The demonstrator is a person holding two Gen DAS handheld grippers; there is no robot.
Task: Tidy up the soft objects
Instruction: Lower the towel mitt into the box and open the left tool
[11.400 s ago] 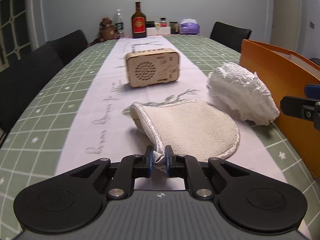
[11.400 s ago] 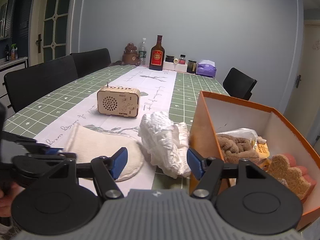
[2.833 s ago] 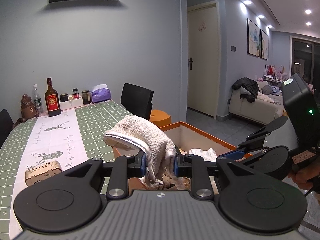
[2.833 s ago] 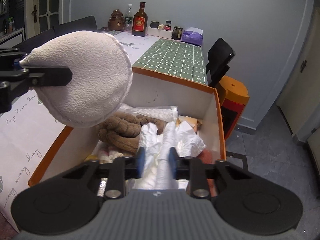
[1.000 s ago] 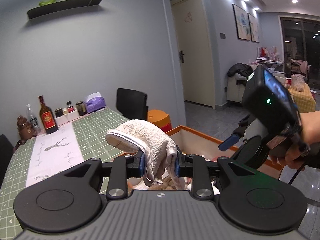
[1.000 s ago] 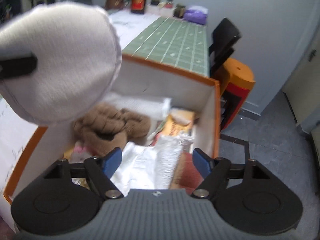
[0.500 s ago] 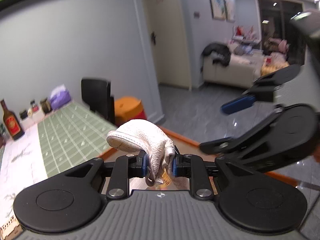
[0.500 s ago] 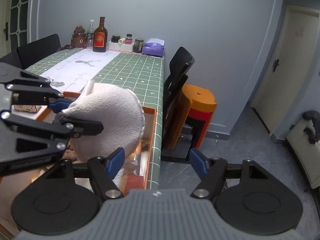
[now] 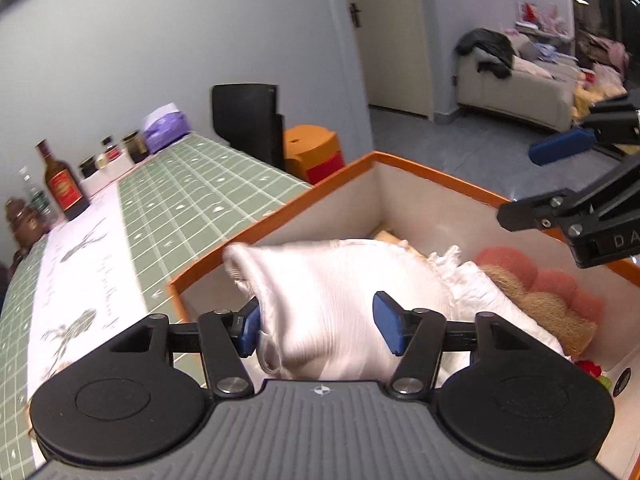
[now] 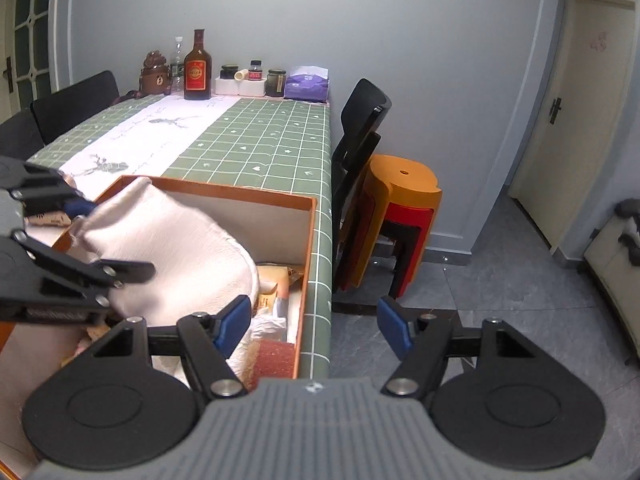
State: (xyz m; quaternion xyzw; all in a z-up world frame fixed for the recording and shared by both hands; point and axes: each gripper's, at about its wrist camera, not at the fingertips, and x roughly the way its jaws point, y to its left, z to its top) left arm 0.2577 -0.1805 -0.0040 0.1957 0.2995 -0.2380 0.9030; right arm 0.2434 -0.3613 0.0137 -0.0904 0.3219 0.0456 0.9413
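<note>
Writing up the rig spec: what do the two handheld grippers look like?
Both match. The left gripper and right gripper have a grey ribbed body with a small compass-like mark, two black round discs, black linkage arms with silver screws, and blue-padded fingers. White lettering marks the right gripper's side. No cables or sleeves visible.

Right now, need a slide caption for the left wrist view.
Left gripper jaws just opened, releasing the white mitt into the orange box.
</note>
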